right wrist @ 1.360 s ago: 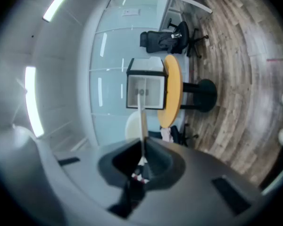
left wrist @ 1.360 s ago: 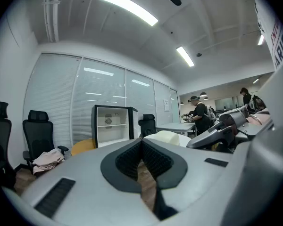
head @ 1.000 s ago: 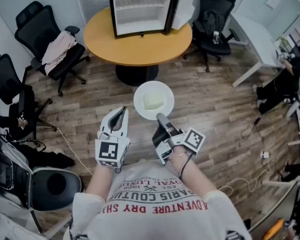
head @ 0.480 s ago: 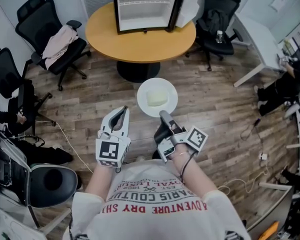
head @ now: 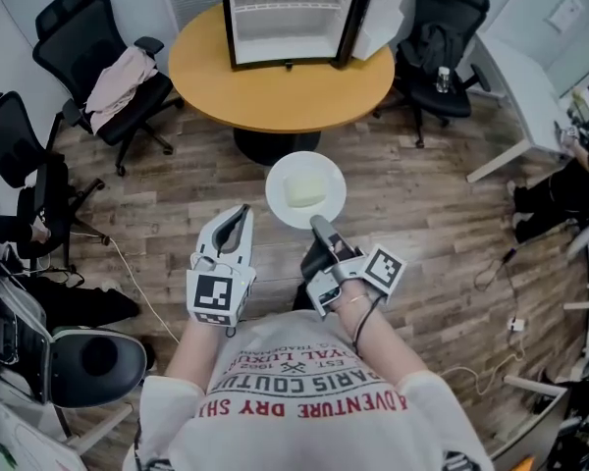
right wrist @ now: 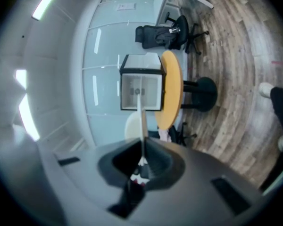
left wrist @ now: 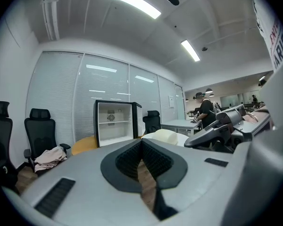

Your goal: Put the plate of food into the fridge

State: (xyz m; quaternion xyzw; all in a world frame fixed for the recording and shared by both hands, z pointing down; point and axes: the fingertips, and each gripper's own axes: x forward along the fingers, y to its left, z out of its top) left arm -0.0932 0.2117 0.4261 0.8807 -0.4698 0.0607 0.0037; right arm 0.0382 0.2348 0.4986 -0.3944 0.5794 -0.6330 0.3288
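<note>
A white plate [head: 305,189] carries a pale block of food [head: 304,193]. It hangs level over the wooden floor, in front of me. My right gripper [head: 319,227] is shut on the plate's near rim; in the right gripper view the plate [right wrist: 140,114] runs edge-on out of the closed jaws. My left gripper [head: 238,218] is to the left of the plate, shut and empty, its pads [left wrist: 151,157] meeting at the tip. Ahead, the small black fridge [head: 293,16] stands on a round wooden table [head: 275,91], its door [head: 381,13] swung open to the right. From the left gripper view its white shelves [left wrist: 114,122] show.
Black office chairs stand round the table: one at the left with clothes on it [head: 118,72], one at the right [head: 442,37]. A white desk [head: 515,86] is at the far right. A chair [head: 93,361] and cables [head: 137,283] lie at my near left.
The table and fridge have drawn slightly nearer. The plate stays in the right gripper's grip, and both grippers keep their places in front of me.
</note>
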